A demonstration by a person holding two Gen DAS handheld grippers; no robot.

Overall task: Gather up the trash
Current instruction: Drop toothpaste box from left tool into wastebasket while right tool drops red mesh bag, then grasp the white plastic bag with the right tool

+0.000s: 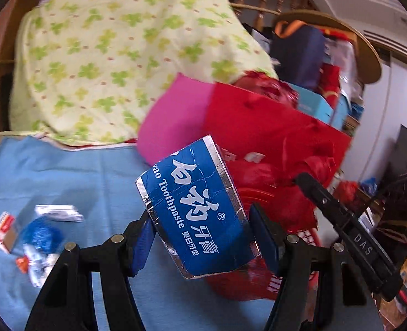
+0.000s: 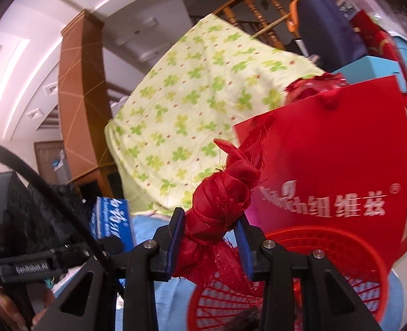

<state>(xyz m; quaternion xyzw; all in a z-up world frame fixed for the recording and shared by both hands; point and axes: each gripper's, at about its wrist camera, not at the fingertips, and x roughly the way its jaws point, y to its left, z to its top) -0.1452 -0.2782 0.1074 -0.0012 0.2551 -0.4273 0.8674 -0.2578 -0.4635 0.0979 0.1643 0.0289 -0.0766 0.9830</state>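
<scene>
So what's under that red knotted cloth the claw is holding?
A red plastic basket sits below the red knotted cloth held in the right claw. Its lattice wall shows, but the cloth's frayed tail and the claw cover most of the inside.

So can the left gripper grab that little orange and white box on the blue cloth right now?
Probably not yet. The left gripper is already shut on the blue toothpaste box, so its jaws are full. The little orange and white box lies uncovered on the blue cloth, so the way looks free once it lets go.
</scene>
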